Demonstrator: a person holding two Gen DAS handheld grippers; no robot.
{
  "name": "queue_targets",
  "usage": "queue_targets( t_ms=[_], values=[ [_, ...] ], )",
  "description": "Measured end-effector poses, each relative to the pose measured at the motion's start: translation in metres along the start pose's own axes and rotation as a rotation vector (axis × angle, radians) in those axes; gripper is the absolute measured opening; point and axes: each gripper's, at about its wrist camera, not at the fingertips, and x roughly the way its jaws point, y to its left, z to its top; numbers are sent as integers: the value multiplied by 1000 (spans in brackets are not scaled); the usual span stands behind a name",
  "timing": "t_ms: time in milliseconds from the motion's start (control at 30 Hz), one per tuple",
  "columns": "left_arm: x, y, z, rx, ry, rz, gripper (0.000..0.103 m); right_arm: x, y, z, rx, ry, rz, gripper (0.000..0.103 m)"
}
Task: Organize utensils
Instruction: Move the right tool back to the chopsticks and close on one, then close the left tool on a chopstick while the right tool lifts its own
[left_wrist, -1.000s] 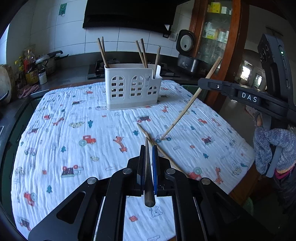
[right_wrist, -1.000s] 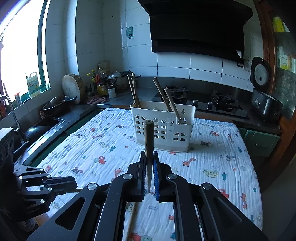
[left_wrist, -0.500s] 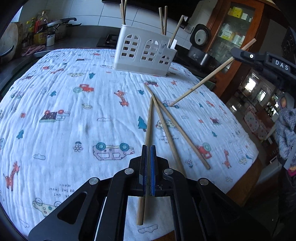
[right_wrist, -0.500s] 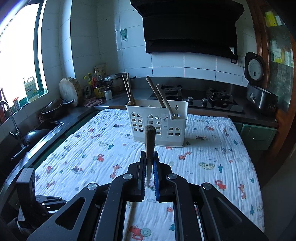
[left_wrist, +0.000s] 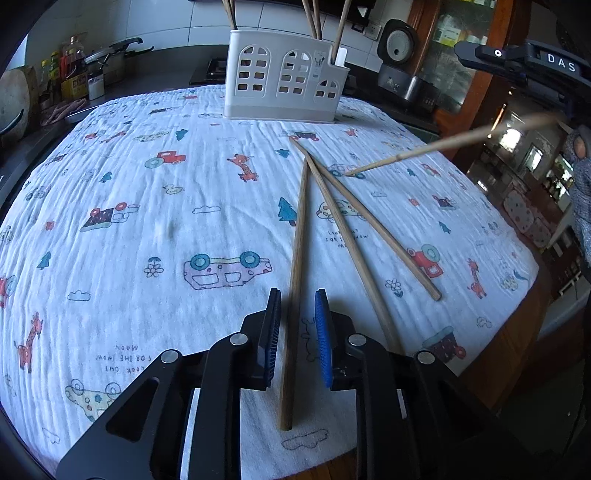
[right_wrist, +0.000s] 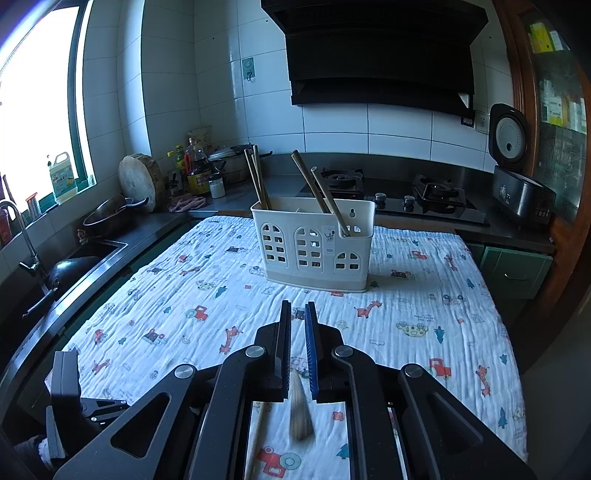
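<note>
A white utensil holder (left_wrist: 284, 88) (right_wrist: 314, 243) with several chopsticks in it stands at the far side of the patterned cloth. My left gripper (left_wrist: 297, 310) is open low over the cloth, and a loose chopstick (left_wrist: 295, 266) lies flat between its fingers. Two more chopsticks (left_wrist: 354, 236) lie crossed to its right. My right gripper (right_wrist: 297, 325) has its jaws slightly apart; a blurred chopstick (right_wrist: 300, 410) drops below them. In the left wrist view that chopstick (left_wrist: 443, 146) slants with its tip on the cloth.
The table's near and right edges (left_wrist: 524, 280) are close to the chopsticks. A sink and pan (right_wrist: 74, 258) lie left, a stove (right_wrist: 424, 195) and rice cooker (right_wrist: 517, 173) behind the holder. The left gripper's body (right_wrist: 70, 398) shows at the lower left of the right wrist view.
My left gripper lowered to the cloth and opened, leaving its chopstick lying flat. My right gripper opened slightly and its chopstick slipped down, blurred in motion.
</note>
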Motion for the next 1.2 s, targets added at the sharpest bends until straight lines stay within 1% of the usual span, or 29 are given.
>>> queue_targets(
  t_ms=[133, 300, 333, 433, 567, 700, 800, 900, 1033, 1200],
  values=[
    [0, 0, 2, 1, 21, 11, 18, -1, 1, -1, -6, 2, -2, 7],
    [-1, -6, 0, 36, 34, 38, 18, -2, 0, -4, 0, 2, 0, 7],
    [-1, -7, 0, 42, 37, 44, 17, -1, -1, -5, 4, 4, 2, 7],
    [-1, -9, 1, 59, 41, 80, 8, -1, -5, -14, 13, 23, 3, 8],
    [-3, -4, 4, 31, 45, 70, 6, 1, -12, -43, 25, 82, -11, 12],
    [-12, -2, 10, 17, 31, 33, 6, 9, -26, -86, 64, 188, -14, 17],
    [-25, -1, 16, 25, 5, 28, 6, 11, -30, -116, 67, 248, -20, 19],
    [-35, 2, 24, 8, -2, -2, 6, 10, -32, -134, 63, 284, -24, 20],
    [-42, 7, 27, 3, 18, -1, 6, 6, -33, -153, 50, 308, -47, 20],
    [-46, 9, 22, 25, 40, 10, 6, 2, -32, -165, 50, 318, -47, 20]
  ],
)
